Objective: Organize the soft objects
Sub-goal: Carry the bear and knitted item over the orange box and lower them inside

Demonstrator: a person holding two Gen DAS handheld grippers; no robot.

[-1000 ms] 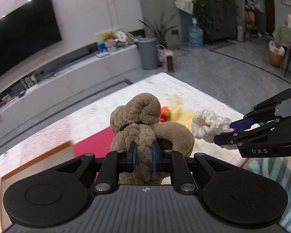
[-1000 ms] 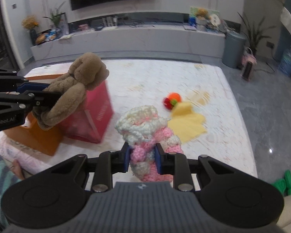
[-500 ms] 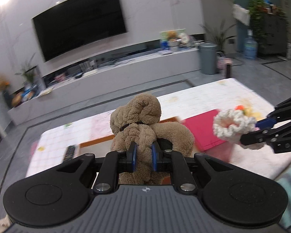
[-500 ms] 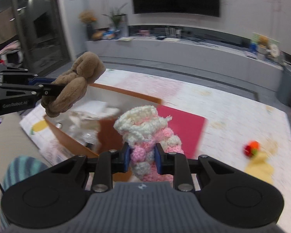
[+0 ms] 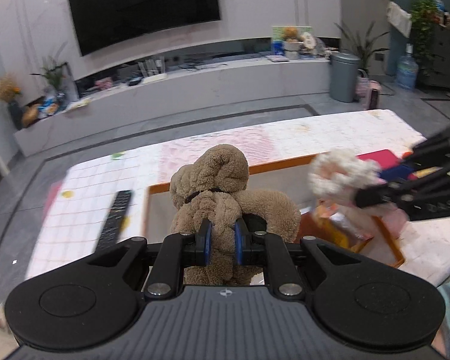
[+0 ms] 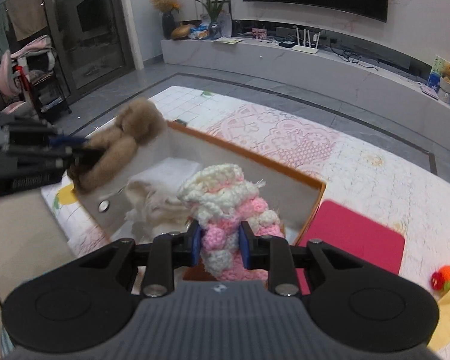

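My left gripper (image 5: pixel 222 241) is shut on a brown plush toy (image 5: pixel 219 186), which hangs over the near left part of an orange-rimmed box (image 5: pixel 279 162). In the right wrist view that plush toy (image 6: pixel 126 147) and the left gripper (image 6: pixel 75 150) appear blurred at the left. My right gripper (image 6: pixel 219 247) is shut on a pink and cream crocheted toy (image 6: pixel 225 198), held above the box (image 6: pixel 255 157). White soft cloth (image 6: pixel 162 192) lies inside the box. The crocheted toy (image 5: pixel 342 174) shows blurred at the right of the left wrist view.
A red box (image 6: pixel 354 234) stands right of the orange-rimmed one on the patterned mat (image 6: pixel 300 141). A small orange and red toy (image 6: pixel 442 277) lies on yellow cloth (image 6: pixel 448 318) at the far right. A black remote (image 5: pixel 115 219) lies left of the box. A TV bench (image 5: pixel 195 90) runs behind.
Both grippers have swung left with their toys, from beside the red box to over the orange-rimmed box. The remote and the box's inside have come into view.
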